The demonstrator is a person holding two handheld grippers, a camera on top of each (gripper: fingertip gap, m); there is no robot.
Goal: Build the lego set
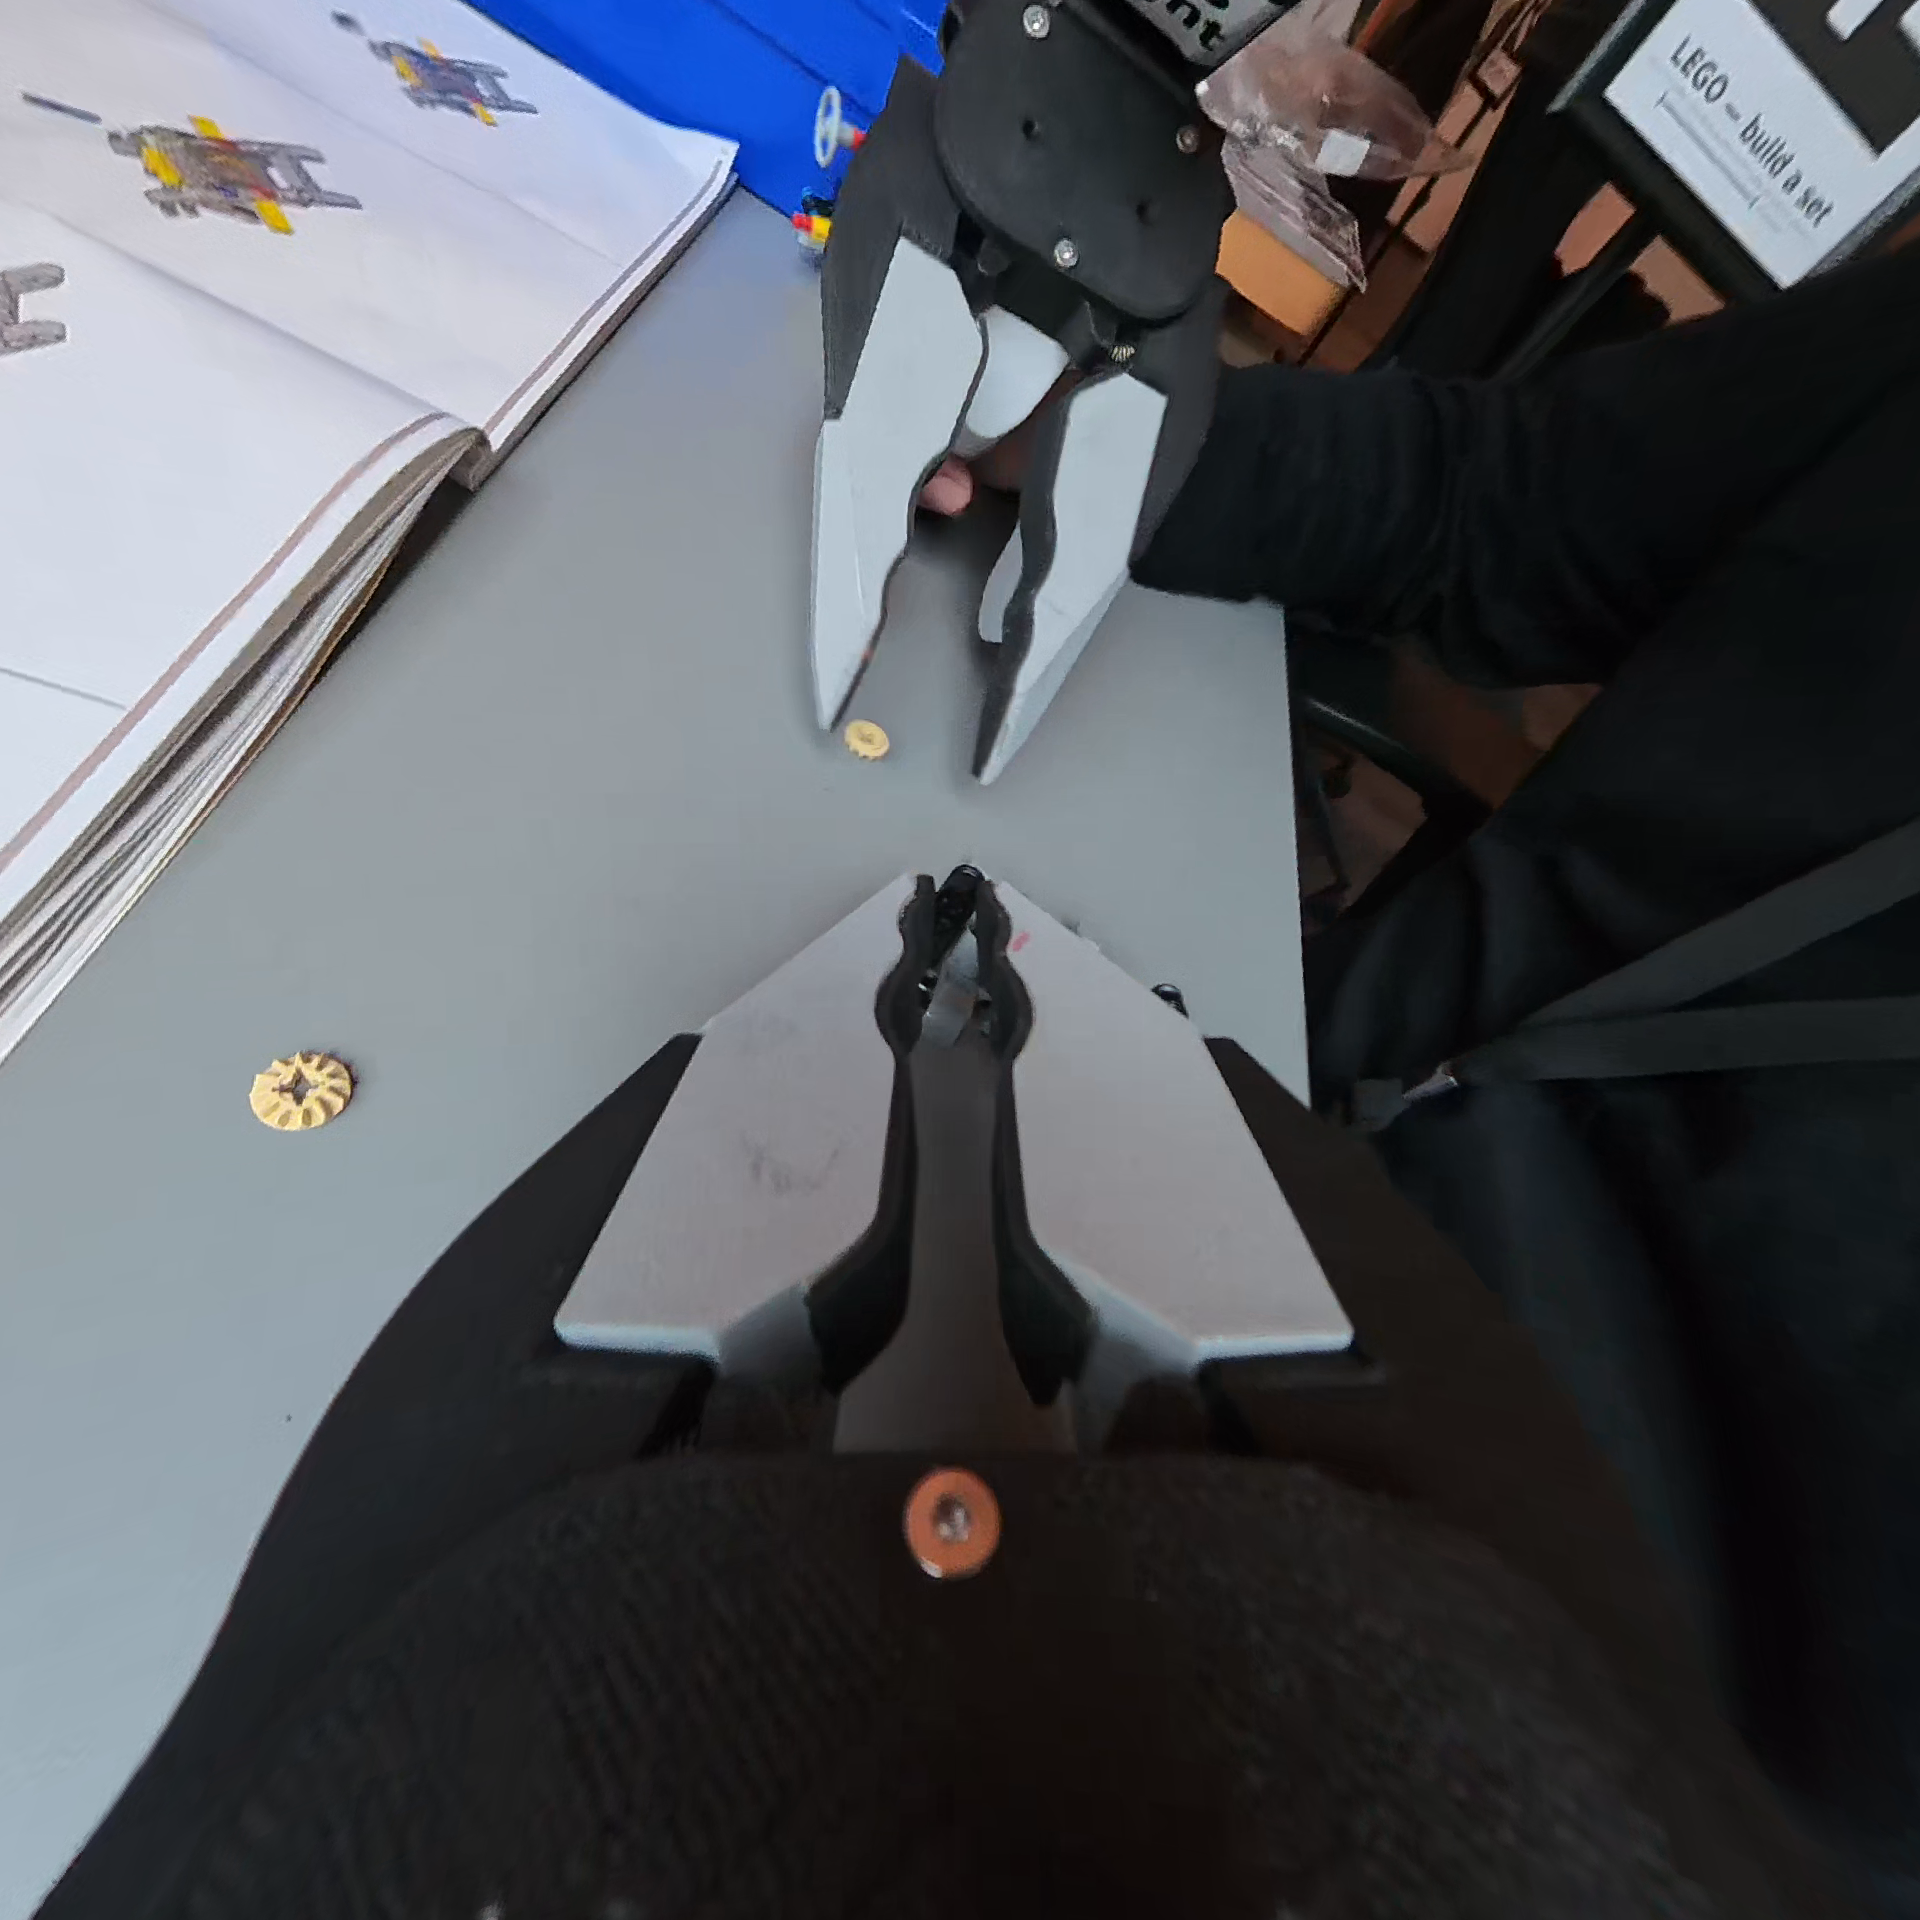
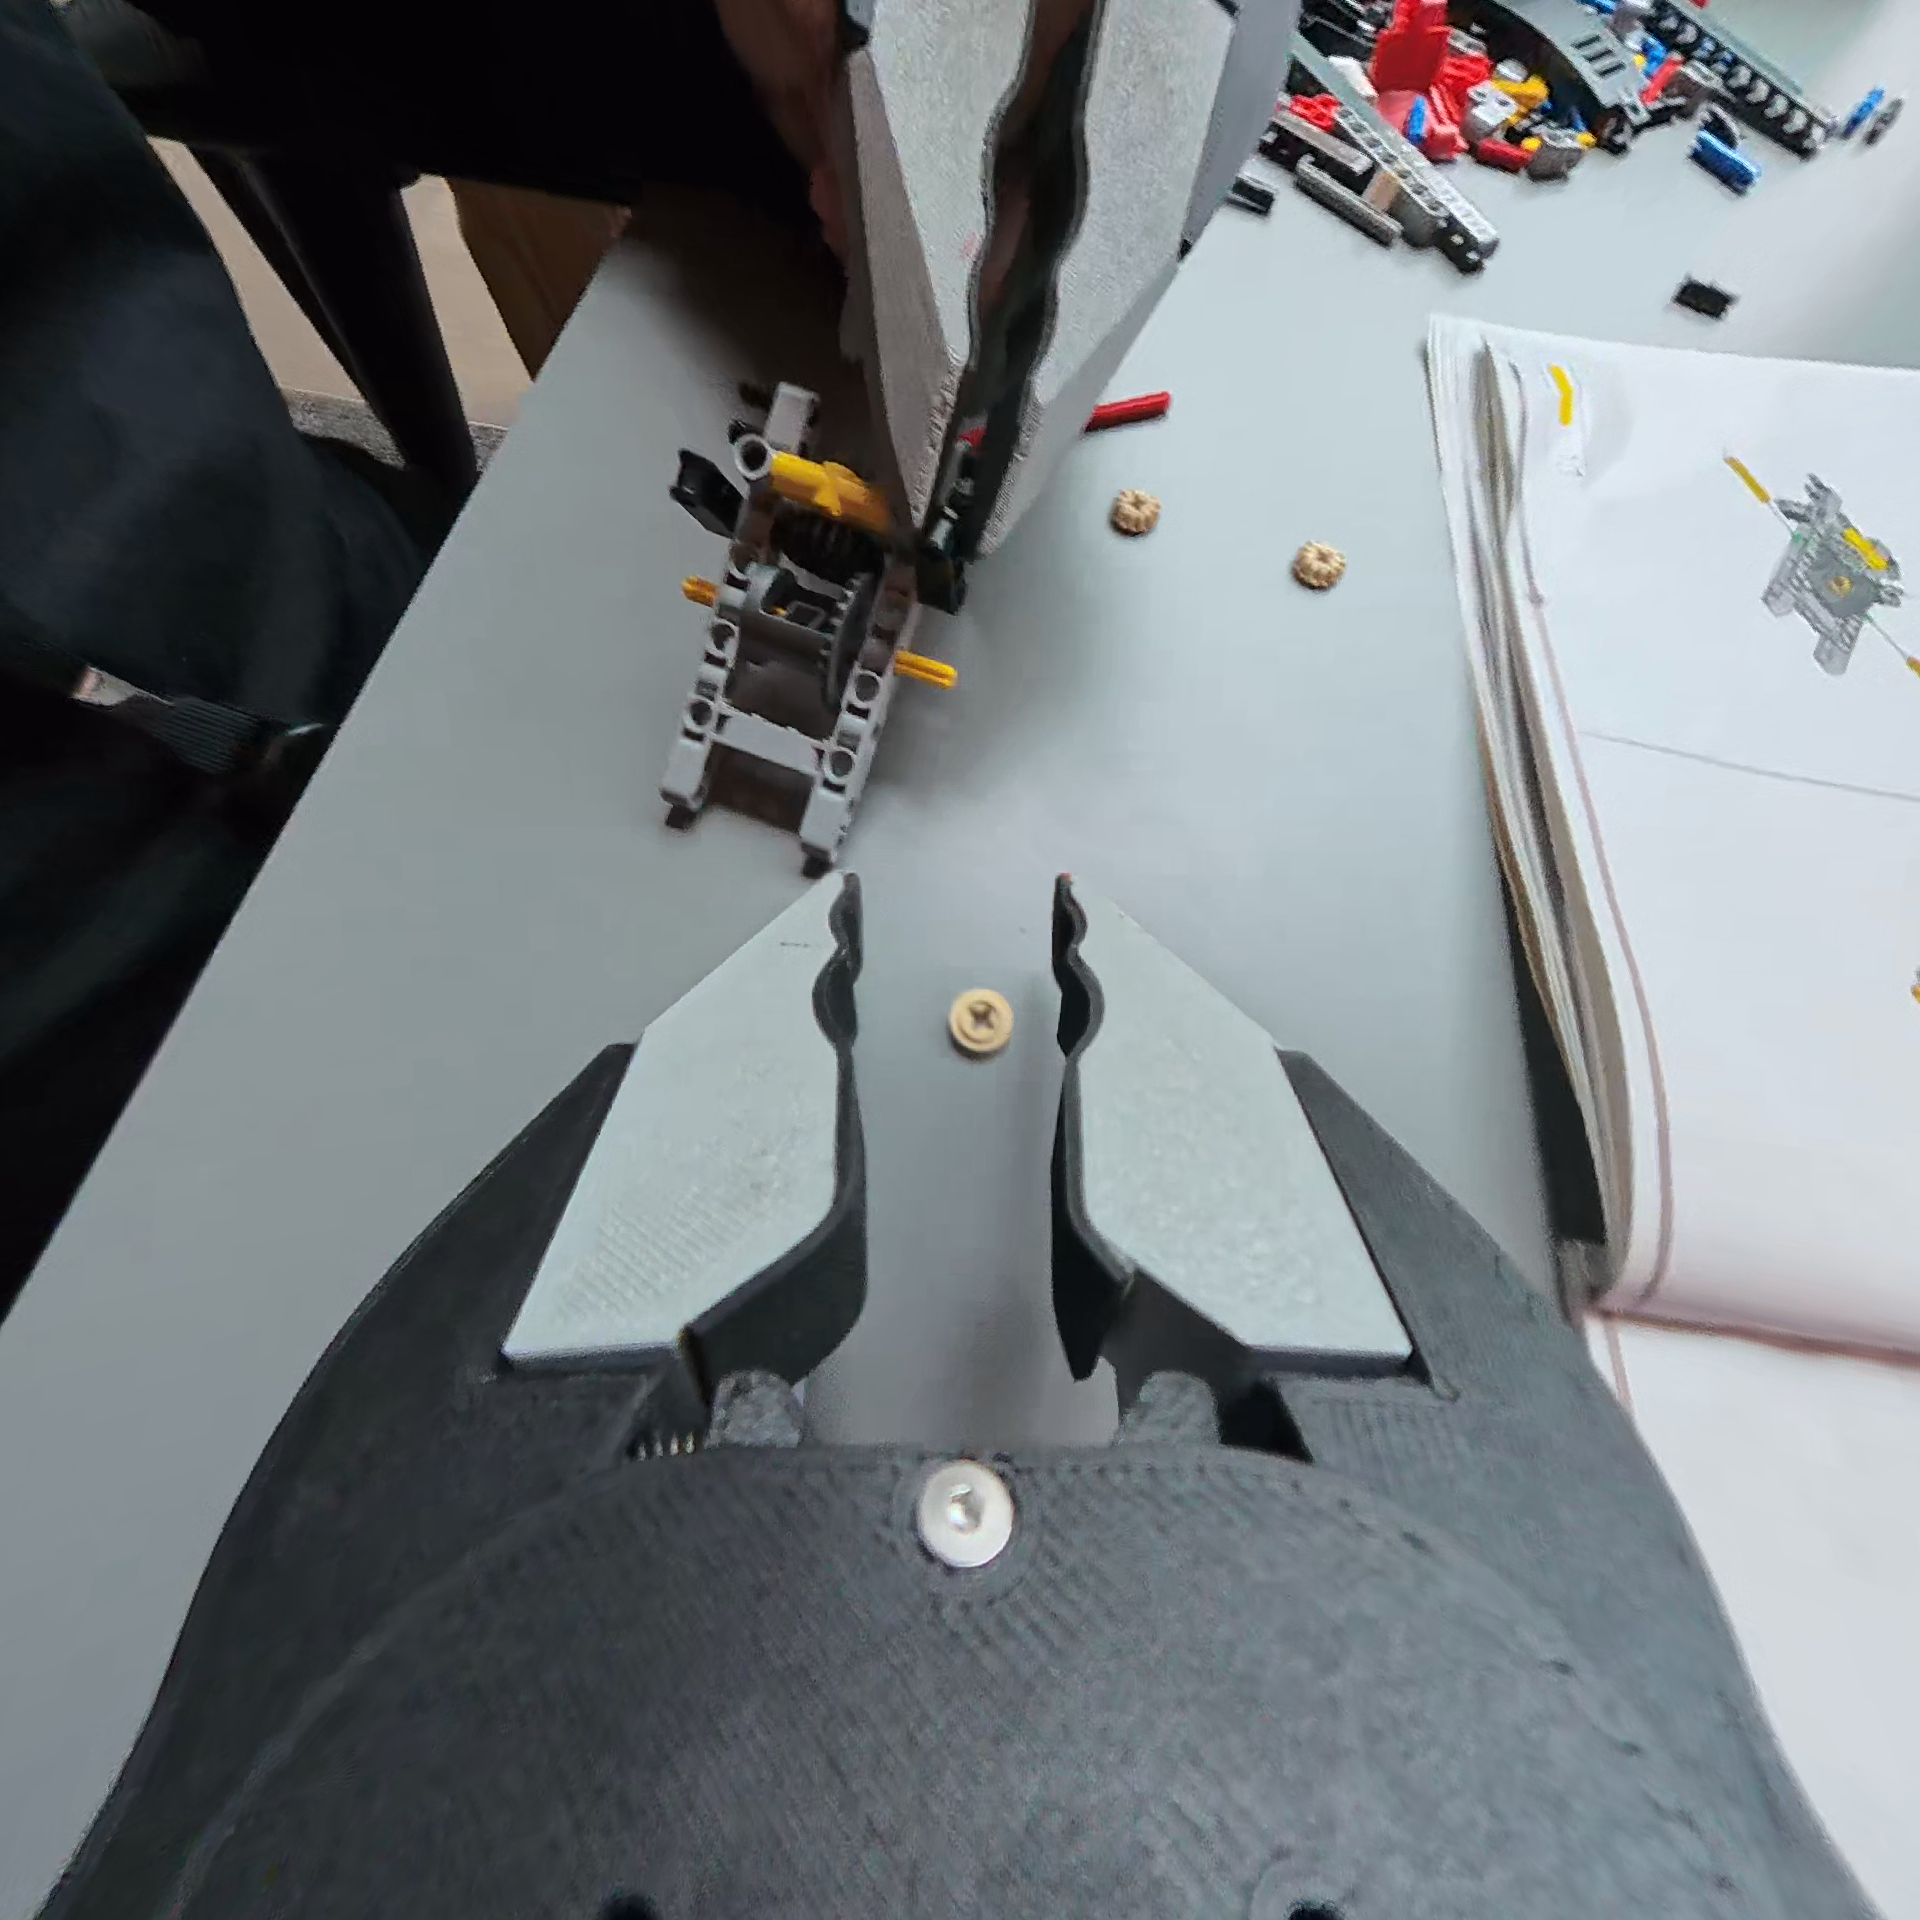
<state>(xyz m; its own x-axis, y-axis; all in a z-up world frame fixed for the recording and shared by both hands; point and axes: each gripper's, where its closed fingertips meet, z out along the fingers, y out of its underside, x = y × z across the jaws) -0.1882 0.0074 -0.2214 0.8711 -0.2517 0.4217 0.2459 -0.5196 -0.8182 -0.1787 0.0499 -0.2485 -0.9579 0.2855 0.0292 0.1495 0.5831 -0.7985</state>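
My left gripper [image 1: 958,883] is shut on a small black piece [image 1: 961,891] at its tips. In the right wrist view it [image 2: 940,530] comes down from above and that black piece [image 2: 943,561] sits at the far right corner of the grey frame assembly [image 2: 790,665] with yellow pins. My right gripper [image 2: 956,883] is open, low over the table, with a tan gear [image 2: 980,1023] lying between its fingers. The left wrist view shows the right gripper [image 1: 904,748] open, with that gear [image 1: 865,739] by one tip.
Two more tan gears [image 2: 1135,511] [image 2: 1320,566] and a red axle [image 2: 1127,408] lie on the grey table [image 2: 1195,831]. An open instruction booklet [image 2: 1714,831] [image 1: 260,364] lies alongside. Loose parts [image 2: 1507,104] are piled far off. A blue box [image 1: 727,73] stands behind. The table edge and a person's dark sleeve [image 1: 1507,468] are near. Spacing between my two grippers at the tips: around 6 cm.
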